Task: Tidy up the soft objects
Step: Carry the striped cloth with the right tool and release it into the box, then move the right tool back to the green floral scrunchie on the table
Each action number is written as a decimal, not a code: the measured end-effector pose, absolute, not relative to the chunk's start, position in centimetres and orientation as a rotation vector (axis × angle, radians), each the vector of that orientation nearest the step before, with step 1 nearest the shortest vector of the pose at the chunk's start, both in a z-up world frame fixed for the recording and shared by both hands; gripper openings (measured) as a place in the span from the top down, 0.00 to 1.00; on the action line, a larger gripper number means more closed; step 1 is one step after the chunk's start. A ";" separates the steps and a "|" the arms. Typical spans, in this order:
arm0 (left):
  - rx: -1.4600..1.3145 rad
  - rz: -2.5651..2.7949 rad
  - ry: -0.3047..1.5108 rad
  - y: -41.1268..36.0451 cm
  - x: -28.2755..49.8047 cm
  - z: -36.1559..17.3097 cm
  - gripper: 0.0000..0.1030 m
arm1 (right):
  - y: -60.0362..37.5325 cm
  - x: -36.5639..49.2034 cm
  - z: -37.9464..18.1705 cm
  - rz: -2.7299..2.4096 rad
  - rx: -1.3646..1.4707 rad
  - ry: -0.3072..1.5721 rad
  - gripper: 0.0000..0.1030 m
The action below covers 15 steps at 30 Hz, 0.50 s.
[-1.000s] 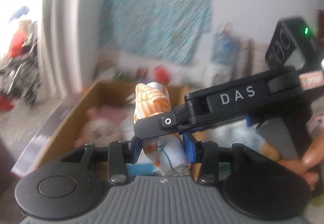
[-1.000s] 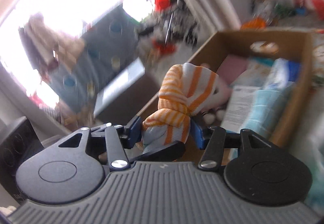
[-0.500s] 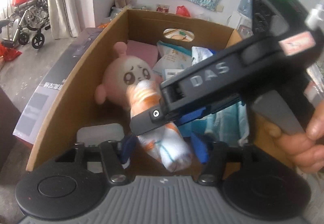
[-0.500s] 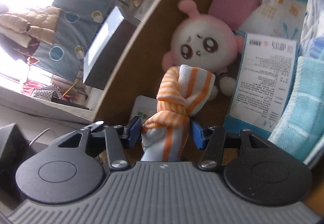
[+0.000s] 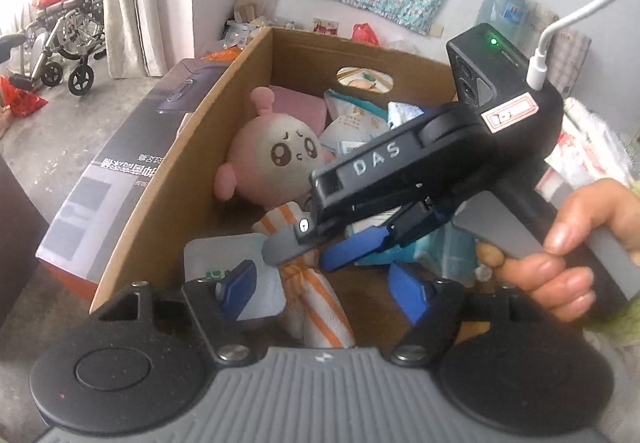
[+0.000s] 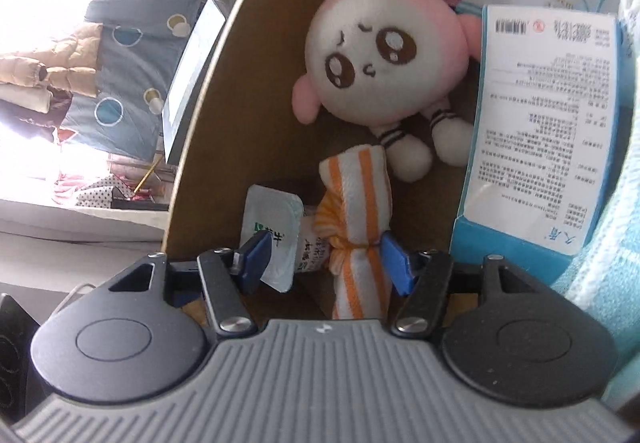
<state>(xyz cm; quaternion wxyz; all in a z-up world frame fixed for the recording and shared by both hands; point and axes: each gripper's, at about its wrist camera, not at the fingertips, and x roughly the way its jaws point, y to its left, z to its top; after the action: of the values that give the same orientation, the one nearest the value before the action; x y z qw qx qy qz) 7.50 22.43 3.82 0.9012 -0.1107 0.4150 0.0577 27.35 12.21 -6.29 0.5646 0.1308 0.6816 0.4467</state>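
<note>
"DAS" is printed on the right gripper [image 5: 352, 243]. Both it and the left gripper [image 5: 324, 287] were clamped on the striped cloth [image 6: 356, 227]; now both gape wide, holding nothing. The cloth lies in the box [image 5: 192, 147], at the doll's [image 6: 384, 55] 6 o'clock

Inside the cardboard box [image 5: 256, 59]: plush doll [image 6: 384, 55] against the left wall, knotted towel [image 6: 358, 227] just below its feet, sealed packet [image 6: 268, 239] left of the towel, printed carton [image 6: 536, 147] to the right; flat box [image 5: 120, 179] outside, along the left wall
</note>
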 end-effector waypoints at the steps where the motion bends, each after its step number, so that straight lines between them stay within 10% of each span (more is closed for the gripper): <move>1: -0.235 0.114 0.850 22.3 7.2 4.0 0.23 | 11.9 27.3 -6.0 1.053 0.311 1.592 0.40; 15: -0.106 0.049 0.663 15.5 4.2 7.2 0.14 | 1.3 27.1 2.9 1.137 0.547 1.288 0.30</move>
<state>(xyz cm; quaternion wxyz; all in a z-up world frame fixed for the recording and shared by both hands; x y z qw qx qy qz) 4.23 15.51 7.24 0.9439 -0.0518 0.3254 0.0242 27.05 1.27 2.90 0.6206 0.2377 0.5601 0.4946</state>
